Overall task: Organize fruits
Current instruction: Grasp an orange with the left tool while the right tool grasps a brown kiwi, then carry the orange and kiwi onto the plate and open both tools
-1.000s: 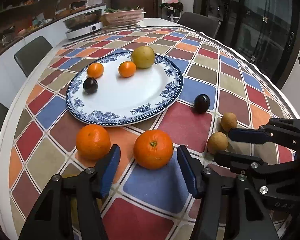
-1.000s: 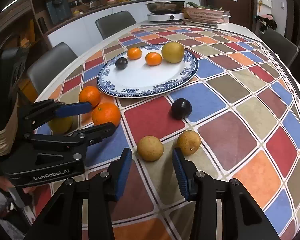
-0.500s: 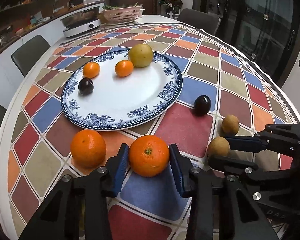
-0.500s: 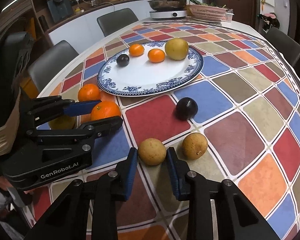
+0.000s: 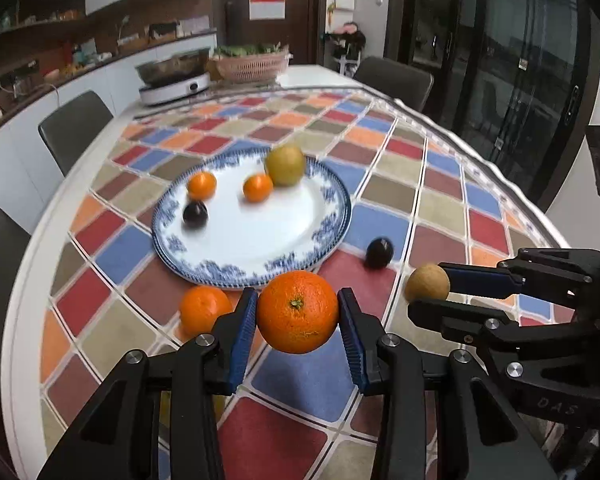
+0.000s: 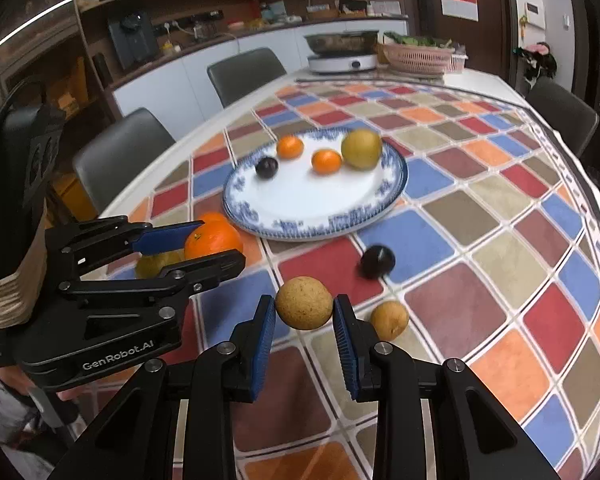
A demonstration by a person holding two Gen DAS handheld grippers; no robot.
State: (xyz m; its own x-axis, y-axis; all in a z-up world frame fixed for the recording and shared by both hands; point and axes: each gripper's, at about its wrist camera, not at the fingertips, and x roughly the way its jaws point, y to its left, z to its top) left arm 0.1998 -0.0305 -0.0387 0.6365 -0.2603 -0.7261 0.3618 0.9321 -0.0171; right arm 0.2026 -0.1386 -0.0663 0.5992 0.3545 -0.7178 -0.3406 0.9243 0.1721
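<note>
- Left wrist view: a round table with a multicoloured checked cloth is shown; all fruit lies on it or is held above it.
- A large white plate with a blue floral rim is set near the table's middle and serves, by judgement, as the collection point.
- Four fruits are already placed on the plate: a yellow-green round pear, two small orange mandarins and a dark purple plum.
- The left gripper is clamped on a large orange, which appears lifted clear of the cloth, just short of the plate's near rim.
- A second orange is left on the cloth beside the near rim.
- The right gripper is closed on a tan round fruit, also held off the cloth.
- A matching tan fruit is left on the cloth just beside the right gripper's fingers.
- A second dark plum is left on the cloth between the plate and the right gripper.
- A yellowish fruit is partly hidden behind the left gripper.
- Progress is judged as roughly halfway: four placed, two in transit, at least four left.
</note>
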